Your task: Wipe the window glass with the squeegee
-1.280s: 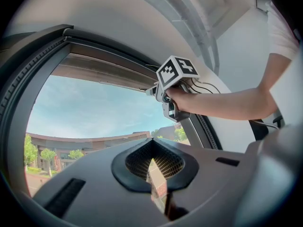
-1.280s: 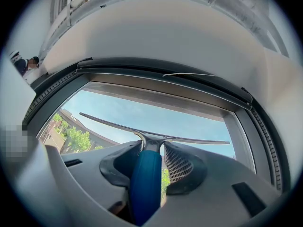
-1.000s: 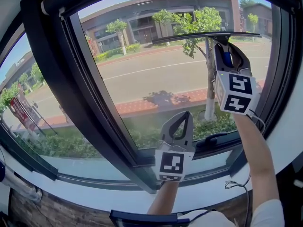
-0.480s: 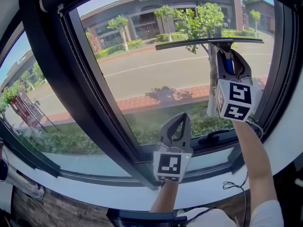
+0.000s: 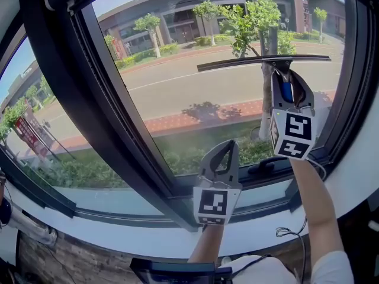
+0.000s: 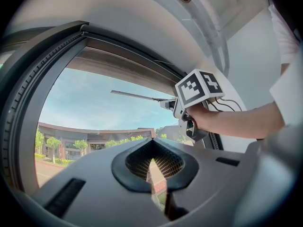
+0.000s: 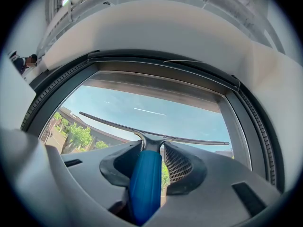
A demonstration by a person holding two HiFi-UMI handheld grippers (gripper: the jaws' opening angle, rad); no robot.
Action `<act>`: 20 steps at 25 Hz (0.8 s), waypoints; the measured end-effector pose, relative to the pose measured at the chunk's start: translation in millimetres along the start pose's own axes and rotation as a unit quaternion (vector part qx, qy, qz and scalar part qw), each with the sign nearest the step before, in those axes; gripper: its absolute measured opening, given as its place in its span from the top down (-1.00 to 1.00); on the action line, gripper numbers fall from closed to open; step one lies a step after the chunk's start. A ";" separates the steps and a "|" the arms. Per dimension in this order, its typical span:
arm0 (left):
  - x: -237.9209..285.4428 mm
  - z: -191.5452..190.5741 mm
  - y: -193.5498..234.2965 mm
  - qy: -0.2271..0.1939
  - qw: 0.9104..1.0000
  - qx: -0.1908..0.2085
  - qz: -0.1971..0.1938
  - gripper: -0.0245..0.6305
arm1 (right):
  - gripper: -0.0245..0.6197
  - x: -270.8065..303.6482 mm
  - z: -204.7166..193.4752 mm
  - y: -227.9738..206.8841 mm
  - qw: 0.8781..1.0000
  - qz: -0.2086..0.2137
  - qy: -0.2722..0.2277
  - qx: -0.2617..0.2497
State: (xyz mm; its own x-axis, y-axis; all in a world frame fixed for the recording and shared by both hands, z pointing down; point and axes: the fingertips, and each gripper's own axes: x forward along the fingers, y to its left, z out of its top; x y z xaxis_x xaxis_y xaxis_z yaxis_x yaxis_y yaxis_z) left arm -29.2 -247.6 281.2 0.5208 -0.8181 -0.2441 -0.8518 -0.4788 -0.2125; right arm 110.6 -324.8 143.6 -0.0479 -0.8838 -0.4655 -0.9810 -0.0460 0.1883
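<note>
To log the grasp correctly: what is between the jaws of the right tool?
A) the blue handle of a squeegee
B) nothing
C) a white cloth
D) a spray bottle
A: the right gripper view shows the right tool shut on the blue-handled, black-bladed squeegee.

From head height we look forward and steeply down onto the window glass (image 5: 177,93), close before it. Our left gripper view sits low near the glass's foot, tilted up through it toward sky (image 6: 94,98). Our right gripper view rides nearer the glass, also facing upward. All three views share the squeegee (image 5: 263,62) before the glass.
</note>
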 end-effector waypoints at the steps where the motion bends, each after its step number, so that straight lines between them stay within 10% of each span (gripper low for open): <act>1: 0.6 -2.0 -0.9 0.002 1.000 -0.001 -0.001 0.92 | 0.46 -2.0 -4.1 0.7 1.000 0.000 0.002 0.001; 20: -0.8 -32.0 -6.1 0.034 0.999 -0.007 0.001 0.92 | 0.46 -34.5 -63.5 13.2 0.999 0.006 0.040 0.003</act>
State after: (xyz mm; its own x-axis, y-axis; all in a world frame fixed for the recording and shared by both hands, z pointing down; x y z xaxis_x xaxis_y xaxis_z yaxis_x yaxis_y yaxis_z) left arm -26.2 -254.2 313.0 0.5141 -0.8388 -0.1791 -0.8540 -0.4811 -0.1979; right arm 111.3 -324.5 217.0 -0.0442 -0.9188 -0.3923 -0.9815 -0.0332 0.1884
